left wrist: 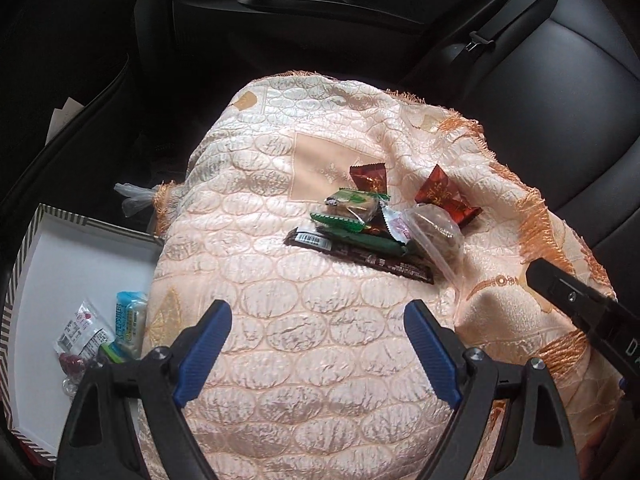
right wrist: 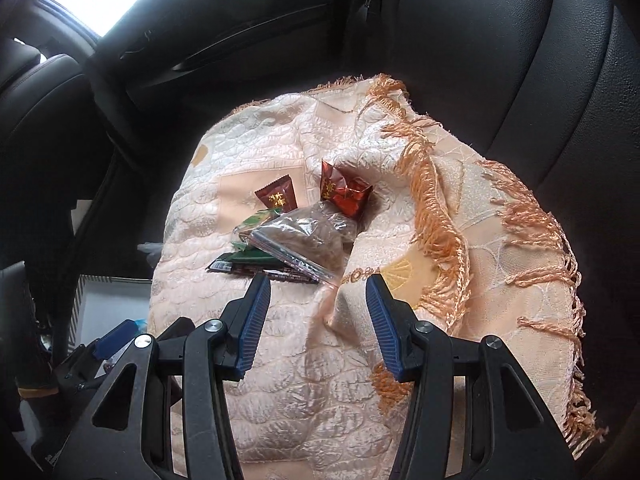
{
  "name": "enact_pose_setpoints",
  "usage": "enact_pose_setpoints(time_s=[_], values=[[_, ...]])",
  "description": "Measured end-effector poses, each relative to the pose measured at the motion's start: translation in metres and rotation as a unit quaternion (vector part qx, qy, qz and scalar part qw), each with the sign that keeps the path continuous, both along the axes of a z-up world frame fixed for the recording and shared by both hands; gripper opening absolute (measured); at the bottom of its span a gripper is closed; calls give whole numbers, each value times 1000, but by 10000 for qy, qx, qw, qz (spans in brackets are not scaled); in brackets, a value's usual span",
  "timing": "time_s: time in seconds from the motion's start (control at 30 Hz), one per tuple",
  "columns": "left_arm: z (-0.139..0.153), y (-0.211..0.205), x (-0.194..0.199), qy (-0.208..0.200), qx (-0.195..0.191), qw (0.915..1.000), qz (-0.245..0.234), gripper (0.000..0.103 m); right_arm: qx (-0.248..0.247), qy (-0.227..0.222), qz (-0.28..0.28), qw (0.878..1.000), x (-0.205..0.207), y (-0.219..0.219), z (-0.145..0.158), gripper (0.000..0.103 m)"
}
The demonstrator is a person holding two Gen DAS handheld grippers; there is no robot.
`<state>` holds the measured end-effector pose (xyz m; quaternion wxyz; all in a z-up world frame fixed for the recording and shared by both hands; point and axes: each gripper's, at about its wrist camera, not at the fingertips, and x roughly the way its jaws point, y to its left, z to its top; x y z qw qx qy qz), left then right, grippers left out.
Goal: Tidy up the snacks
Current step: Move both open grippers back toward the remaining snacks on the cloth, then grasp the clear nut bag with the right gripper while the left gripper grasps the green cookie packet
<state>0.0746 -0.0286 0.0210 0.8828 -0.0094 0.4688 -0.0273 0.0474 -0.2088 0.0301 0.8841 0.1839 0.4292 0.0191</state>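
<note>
A pile of snacks lies on a peach quilted cloth (left wrist: 304, 320): a dark brown bar (left wrist: 360, 254), a green packet (left wrist: 352, 204), two red-brown candies (left wrist: 370, 178) (left wrist: 446, 196) and a clear bag of brown pieces (left wrist: 438, 236). My left gripper (left wrist: 318, 320) is open and empty, short of the pile. My right gripper (right wrist: 318, 292) is open and empty, its tips just before the clear bag (right wrist: 308, 232) and the bar (right wrist: 264, 270). It also shows in the left wrist view (left wrist: 576, 304). A white box (left wrist: 72, 260) at left holds several snacks (left wrist: 128, 320).
The cloth (right wrist: 280, 380) covers a hump on a black car seat (left wrist: 560, 92), with orange fringe (right wrist: 440, 216) along its right edge. A seat belt buckle (left wrist: 480, 40) lies at the back. The car door (left wrist: 280, 20) is behind. The box's striped rim (left wrist: 16, 272) sits in the footwell.
</note>
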Motion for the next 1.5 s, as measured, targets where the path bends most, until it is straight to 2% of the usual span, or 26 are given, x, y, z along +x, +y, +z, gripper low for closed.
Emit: enact_pose_setpoints(time_s=[0.1, 0.33, 0.43, 0.63, 0.8, 0.9, 1.0, 1.37, 1.5], values=[[-2, -6, 12, 50, 22, 10000, 9, 90, 21, 89, 29, 10000, 9, -2, -4, 50], [-6, -1, 48, 255, -98, 9993, 240, 90, 585, 408, -16, 9975, 34, -10, -10, 50], [-8, 3, 61, 307, -153, 9987, 380, 90, 708, 379, -127, 9967, 38, -16, -8, 50], [-11, 1, 86, 346, -118, 9977, 562, 90, 713, 447, -86, 9964, 47, -18, -14, 50], [-19, -4, 109, 404, 96, 9977, 527, 90, 1005, 575, -169, 9931, 57, -24, -23, 50], [-29, -5, 122, 535, 97, 9972, 511, 90, 1111, 625, -211, 9916, 66, -26, -26, 50], [-36, -10, 132, 591, 144, 9971, 457, 90, 1335, 682, -261, 9883, 76, -29, -31, 61], [-58, -26, 150, 883, 281, 9956, 139, 90, 1516, 1063, -282, 9823, 111, -27, -50, 61], [-63, -26, 156, 974, 250, 9948, 160, 90, 1612, 1201, -257, 9793, 117, -25, -57, 61]])
